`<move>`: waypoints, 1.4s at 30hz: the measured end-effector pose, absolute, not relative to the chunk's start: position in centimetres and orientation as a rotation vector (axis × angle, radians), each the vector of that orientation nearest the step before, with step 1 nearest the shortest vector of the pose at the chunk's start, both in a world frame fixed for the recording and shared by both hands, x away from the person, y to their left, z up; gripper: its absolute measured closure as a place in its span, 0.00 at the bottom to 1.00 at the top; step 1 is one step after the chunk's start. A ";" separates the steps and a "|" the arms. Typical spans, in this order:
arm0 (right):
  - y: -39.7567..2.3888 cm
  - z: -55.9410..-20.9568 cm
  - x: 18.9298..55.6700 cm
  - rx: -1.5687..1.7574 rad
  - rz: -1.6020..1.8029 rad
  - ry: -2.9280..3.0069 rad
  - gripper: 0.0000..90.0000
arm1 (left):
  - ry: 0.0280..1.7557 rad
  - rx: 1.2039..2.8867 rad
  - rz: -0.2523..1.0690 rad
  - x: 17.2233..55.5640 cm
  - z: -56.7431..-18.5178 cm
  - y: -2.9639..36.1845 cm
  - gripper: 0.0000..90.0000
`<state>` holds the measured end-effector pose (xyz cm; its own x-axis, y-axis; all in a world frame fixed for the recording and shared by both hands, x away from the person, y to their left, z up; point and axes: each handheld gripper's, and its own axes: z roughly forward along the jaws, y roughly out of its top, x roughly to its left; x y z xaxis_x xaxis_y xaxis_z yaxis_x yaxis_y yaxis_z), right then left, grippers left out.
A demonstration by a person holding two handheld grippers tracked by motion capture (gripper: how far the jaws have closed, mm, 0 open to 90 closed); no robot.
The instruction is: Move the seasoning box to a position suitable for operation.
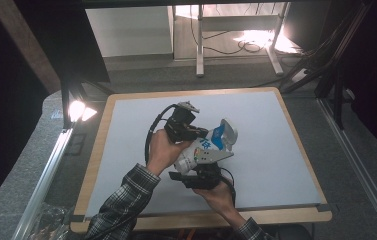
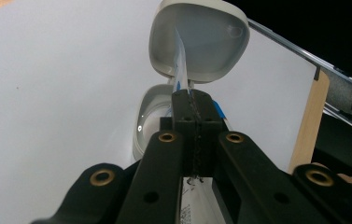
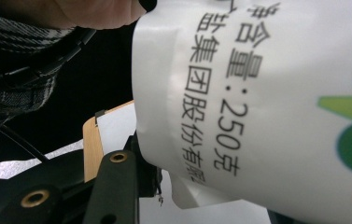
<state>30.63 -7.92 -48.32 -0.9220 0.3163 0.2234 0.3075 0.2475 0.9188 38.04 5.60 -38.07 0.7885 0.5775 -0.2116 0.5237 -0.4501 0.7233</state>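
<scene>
A white container (image 1: pixel 203 150) with a blue and green printed wrapper and an open flip lid (image 1: pixel 228 131) is held above the table, tilted. My right gripper (image 1: pixel 199 167) comes from below and is shut on its body. In the right gripper view one black finger (image 3: pixel 117 186) lies against the printed wrapper (image 3: pixel 257 102). My left gripper (image 1: pixel 196 132) reaches in from the left. In the left gripper view its jaws (image 2: pixel 194 98) are shut on a thin strip of the wrapper film (image 2: pixel 179 56), which runs up past the open lid (image 2: pixel 201 37) and the container's mouth (image 2: pixel 151 116).
The white mat (image 1: pixel 261 125) covers a wooden table with a bare rim (image 1: pixel 201 218). A lamp (image 1: pixel 77 110) shines at the table's left edge. Desk legs and cables (image 1: pixel 246 45) stand on the floor beyond. A metal rail (image 1: pixel 361 165) runs along the right.
</scene>
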 end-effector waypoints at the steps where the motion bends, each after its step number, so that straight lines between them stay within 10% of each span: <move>1: -7.9 -48.3 30.6 0.619 1.820 2.475 0.65 | 0.814 2.140 0.083 38.0 -38.1 5.6 1.00; 42: -8.0 -48.2 30.6 0.627 1.837 2.465 0.65 | 0.810 2.163 0.084 38.2 -37.9 5.4 1.00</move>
<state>30.63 -7.97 -48.16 -0.9202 0.3164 0.2304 0.3112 0.2347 0.9209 38.19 5.39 -37.92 0.7920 0.5762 -0.2017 0.5224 -0.4687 0.7123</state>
